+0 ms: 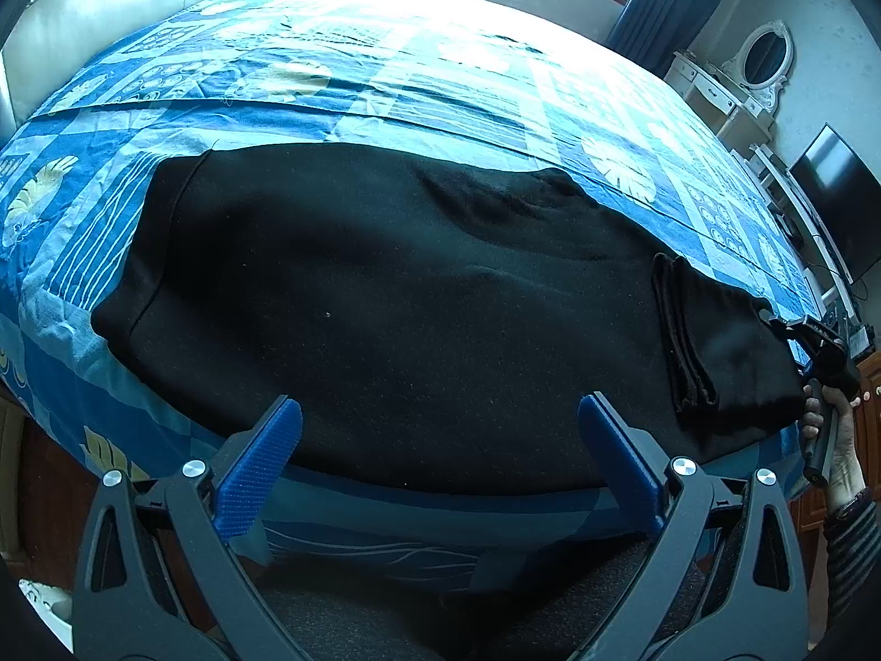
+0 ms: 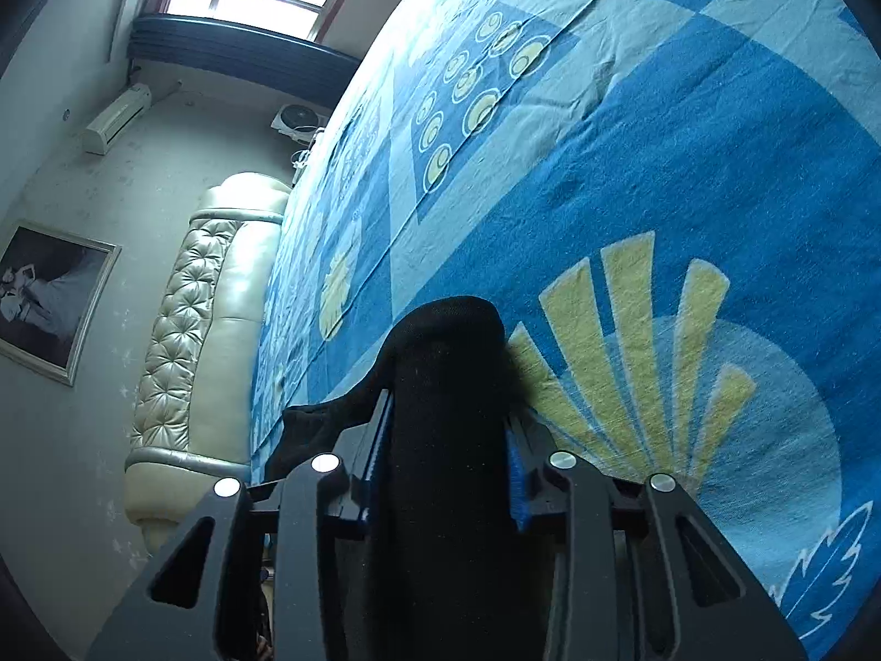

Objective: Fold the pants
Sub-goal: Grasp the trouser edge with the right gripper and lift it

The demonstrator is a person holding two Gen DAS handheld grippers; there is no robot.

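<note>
Black pants (image 1: 396, 308) lie spread across the near part of the bed, with one end folded back over itself at the right (image 1: 716, 352). My left gripper (image 1: 440, 440) is open and empty, its blue pads just above the pants' near edge. My right gripper (image 2: 449, 424) is shut on a thick fold of the black pants (image 2: 446, 363) and holds it against the bedsheet. In the left wrist view the right gripper (image 1: 793, 330) shows at the far right, at the corner of the folded end, held by a hand.
The bed is covered by a blue patterned sheet (image 1: 385, 71). A cream tufted headboard (image 2: 192, 330) stands at one end. A dresser with an oval mirror (image 1: 765, 60) and a dark TV screen (image 1: 837, 198) stand beyond the bed's right side.
</note>
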